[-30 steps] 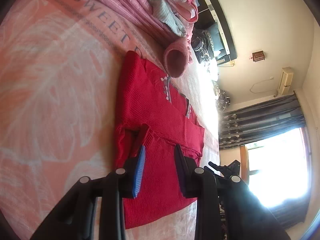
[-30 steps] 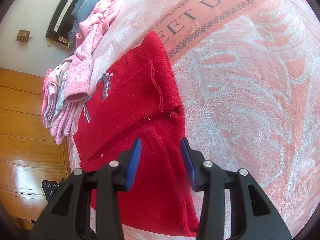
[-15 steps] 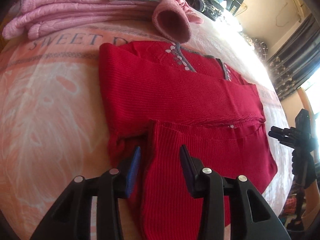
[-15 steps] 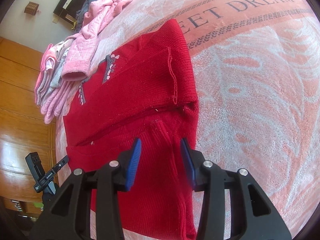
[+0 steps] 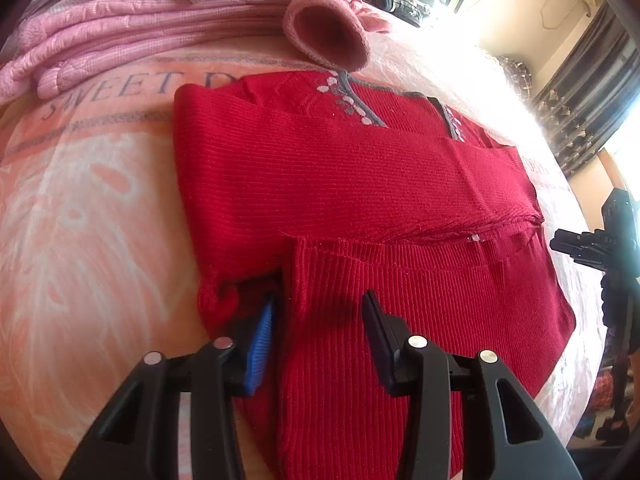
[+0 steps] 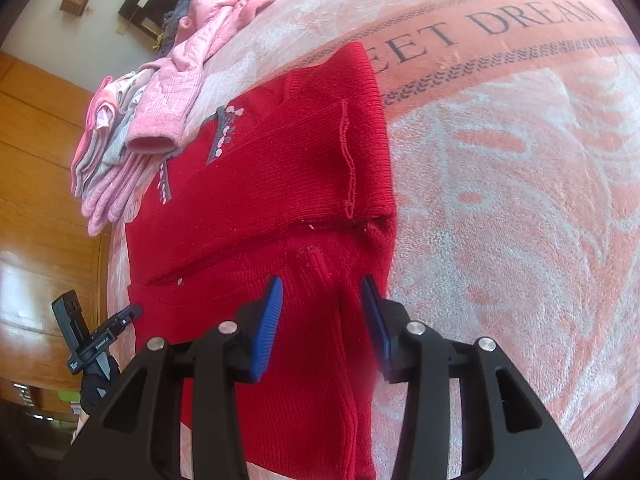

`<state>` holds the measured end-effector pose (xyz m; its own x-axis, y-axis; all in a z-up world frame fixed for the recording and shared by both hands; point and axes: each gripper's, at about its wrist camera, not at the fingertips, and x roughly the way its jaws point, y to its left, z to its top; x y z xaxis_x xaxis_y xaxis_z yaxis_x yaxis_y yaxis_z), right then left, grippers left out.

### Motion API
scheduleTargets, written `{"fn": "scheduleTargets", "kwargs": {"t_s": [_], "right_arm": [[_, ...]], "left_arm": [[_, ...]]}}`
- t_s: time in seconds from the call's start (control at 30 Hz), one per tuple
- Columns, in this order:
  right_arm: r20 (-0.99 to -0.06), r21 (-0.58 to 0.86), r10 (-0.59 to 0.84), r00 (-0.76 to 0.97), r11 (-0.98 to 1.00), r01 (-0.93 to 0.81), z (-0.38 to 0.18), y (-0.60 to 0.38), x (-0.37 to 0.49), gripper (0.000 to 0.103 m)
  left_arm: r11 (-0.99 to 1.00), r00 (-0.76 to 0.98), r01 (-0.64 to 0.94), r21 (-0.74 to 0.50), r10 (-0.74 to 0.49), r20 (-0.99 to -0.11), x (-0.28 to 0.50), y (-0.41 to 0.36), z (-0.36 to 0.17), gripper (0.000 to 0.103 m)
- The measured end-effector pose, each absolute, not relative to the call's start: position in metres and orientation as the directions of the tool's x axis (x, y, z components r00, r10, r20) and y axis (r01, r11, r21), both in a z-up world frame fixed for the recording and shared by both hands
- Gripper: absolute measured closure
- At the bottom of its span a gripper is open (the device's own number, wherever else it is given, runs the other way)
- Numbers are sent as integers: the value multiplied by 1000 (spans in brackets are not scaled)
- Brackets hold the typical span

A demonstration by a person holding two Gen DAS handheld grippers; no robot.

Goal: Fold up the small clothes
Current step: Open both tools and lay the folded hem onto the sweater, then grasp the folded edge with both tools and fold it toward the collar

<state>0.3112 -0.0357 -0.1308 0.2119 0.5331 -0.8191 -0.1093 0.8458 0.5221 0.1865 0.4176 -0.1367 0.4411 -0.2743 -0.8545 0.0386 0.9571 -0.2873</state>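
A small red knitted sweater (image 5: pixel 340 184) (image 6: pixel 272 184) lies flat on a peach blanket (image 5: pixel 92 216) (image 6: pixel 500 200), its sleeves folded across the chest and grey trim with pale dots at the neck. My left gripper (image 5: pixel 318 316) is open, low over the sweater's near left part, with the edge of a folded sleeve standing between its jaws. Over the sweater's lower right part my right gripper (image 6: pixel 324 300) is also open, a raised fold of red knit running between its blue pads (image 6: pixel 268 320).
A pile of pink and grey clothes (image 5: pixel 160 4) (image 6: pixel 132 128) lies beyond the sweater, one pink cuff (image 5: pixel 332 36) touching its neckline. The blanket carries the words SWEET DREAM. The other gripper's black tip (image 5: pixel 592 248) (image 6: pixel 96 340) shows past the sweater's far side. Wooden wardrobe at left.
Both views have levelled out and closed in on the sweater. Each gripper sits lower and nearer the folded sleeve edges than a second ago, jaws the same width.
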Motion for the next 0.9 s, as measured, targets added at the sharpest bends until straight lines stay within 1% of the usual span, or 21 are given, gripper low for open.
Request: {"fn": "scheduleTargets", "kwargs": {"t_s": [0.03, 0.1, 0.17, 0.2, 0.23, 0.37, 0.47, 0.53, 0.57, 0.6, 0.63, 0.67, 0.7, 0.73, 0.83, 0.9], "right_arm": [[-825, 508, 526, 209, 851, -134, -129, -33, 311, 62], [-838, 473, 506, 205, 861, -188, -126, -25, 310, 62], [-851, 437, 485, 199, 866, -244, -125, -15, 310, 62], [-858, 419, 474, 198, 869, -265, -126, -9, 310, 62], [-864, 403, 462, 199, 873, -275, -127, -5, 311, 62], [-890, 355, 412, 194, 895, -270, -139, 4, 317, 61], [-902, 306, 381, 205, 897, -319, -141, 13, 314, 59], [-905, 275, 367, 215, 890, -363, -139, 19, 311, 60], [-902, 268, 370, 223, 884, -384, -138, 21, 309, 69], [-898, 263, 376, 229, 876, -404, -137, 23, 307, 75], [-895, 261, 382, 232, 868, -422, -136, 26, 306, 90], [-890, 268, 393, 230, 861, -433, -134, 27, 305, 96], [-888, 273, 399, 231, 859, -434, -133, 27, 305, 96], [-883, 282, 408, 232, 856, -434, -130, 26, 305, 99], [-861, 314, 447, 245, 844, -435, -120, 20, 304, 99], [-843, 338, 474, 255, 835, -434, -112, 16, 303, 99]], "left_arm": [[958, 444, 41, -285, -273, -853, 186, 418, -136, 77], [956, 454, 43, -289, -276, -847, 184, 420, -133, 83], [943, 467, 36, -331, -309, -828, 182, 425, -129, 85], [930, 470, 40, -365, -339, -815, 182, 427, -127, 90], [925, 470, 37, -379, -350, -810, 183, 427, -126, 91], [932, 460, 29, -362, -334, -823, 186, 423, -131, 91], [949, 443, 22, -316, -292, -847, 189, 419, -137, 89], [951, 438, 30, -306, -288, -852, 190, 418, -140, 80], [951, 435, 31, -307, -289, -853, 190, 417, -141, 78], [953, 434, 29, -303, -285, -855, 190, 416, -142, 77], [954, 434, 24, -299, -280, -857, 190, 415, -141, 77], [954, 435, 19, -298, -276, -857, 190, 416, -141, 78], [955, 437, 16, -297, -274, -857, 190, 416, -140, 79], [955, 443, 17, -297, -274, -854, 188, 416, -138, 86], [951, 464, 38, -306, -288, -838, 183, 417, -134, 99], [941, 485, 44, -336, -314, -816, 178, 419, -128, 99]]}}
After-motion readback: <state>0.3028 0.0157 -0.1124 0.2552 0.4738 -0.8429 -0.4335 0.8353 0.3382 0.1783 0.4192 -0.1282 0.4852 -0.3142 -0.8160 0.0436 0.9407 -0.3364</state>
